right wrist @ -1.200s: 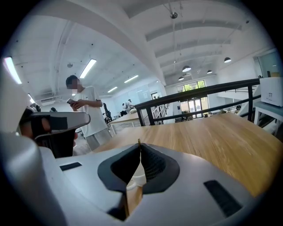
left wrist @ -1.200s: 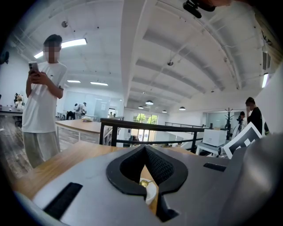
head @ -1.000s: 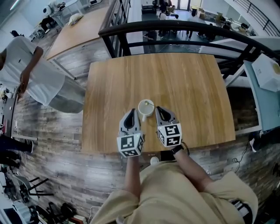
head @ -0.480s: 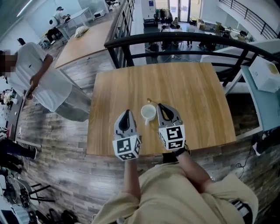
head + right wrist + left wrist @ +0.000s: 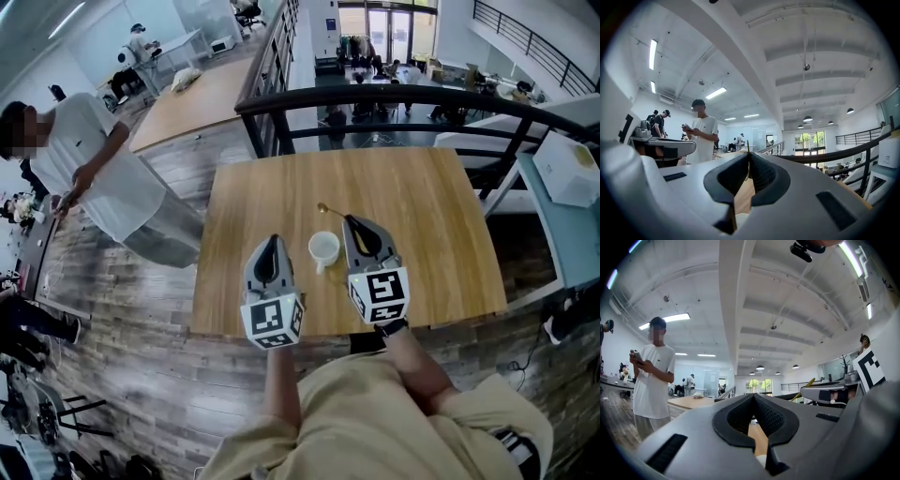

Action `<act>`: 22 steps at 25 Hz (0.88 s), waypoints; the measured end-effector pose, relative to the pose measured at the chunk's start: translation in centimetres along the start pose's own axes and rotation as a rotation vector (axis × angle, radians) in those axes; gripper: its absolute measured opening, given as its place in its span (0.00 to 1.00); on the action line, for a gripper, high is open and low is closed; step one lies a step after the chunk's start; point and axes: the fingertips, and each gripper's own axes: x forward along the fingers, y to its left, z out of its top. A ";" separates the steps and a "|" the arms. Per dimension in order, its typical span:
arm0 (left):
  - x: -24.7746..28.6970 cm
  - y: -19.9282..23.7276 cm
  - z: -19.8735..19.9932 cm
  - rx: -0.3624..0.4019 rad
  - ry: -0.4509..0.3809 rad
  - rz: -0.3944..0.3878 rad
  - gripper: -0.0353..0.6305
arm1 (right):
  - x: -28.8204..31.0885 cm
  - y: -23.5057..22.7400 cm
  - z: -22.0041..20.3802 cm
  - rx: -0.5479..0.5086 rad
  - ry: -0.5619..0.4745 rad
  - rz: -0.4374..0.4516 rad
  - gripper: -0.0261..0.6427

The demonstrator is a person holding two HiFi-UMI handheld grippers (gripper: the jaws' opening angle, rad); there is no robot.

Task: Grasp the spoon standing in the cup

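Between the ribbed pads of the right claw [image 5: 749, 156] I am holding the spoon [image 5: 326, 210]. The jaws are pinching down to a sliver on its thin handle, and its small bowl is pointing away from me, beyond the far rim of the cup [image 5: 323, 248] rather than sitting inside it. I am judging the grasp as made, so the job now is keeping it. I am aiming for even pressure and a level wrist, because a slim, glossy handle gripped near its end is likely to swivel between the pads under the weight of its bowl. I am also minding the cup's rim, since a light cup could tip if the spoon clips it. How high the spoon is hanging above the table [image 5: 422, 206] I cannot tell. The left claw [image 5: 753, 395] is lying just to the left of the cup with its jaws closed on nothing; it looks well placed to steady the cup if needed. The pads are looking dark, rubbery and scooped. The spoon is gleaming gold, most likely metal. The cup is showing white, round and smooth, and the square table is showing pale, matte wood grain.
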 end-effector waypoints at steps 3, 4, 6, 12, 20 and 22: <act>0.0 0.0 0.7 0.010 -0.007 -0.003 0.06 | 0.0 -0.5 0.6 0.003 -0.009 -0.006 0.07; 0.0 0.1 0.9 0.012 -0.008 -0.003 0.06 | 0.0 -0.6 0.7 0.005 -0.008 -0.005 0.07; -0.1 0.0 1.1 0.015 -0.012 -0.003 0.06 | 0.0 -0.9 0.7 0.009 -0.005 -0.004 0.07; 0.2 -0.5 0.9 0.015 -0.014 -0.015 0.06 | -0.2 -1.8 0.6 0.020 -0.005 -0.020 0.07; 1.1 -0.9 1.6 -0.011 -0.040 -0.027 0.06 | 0.0 -2.9 0.3 0.033 0.000 -0.029 0.07; 1.2 -1.0 1.3 -0.011 -0.032 -0.030 0.06 | 0.0 -3.0 0.1 0.034 0.004 -0.031 0.06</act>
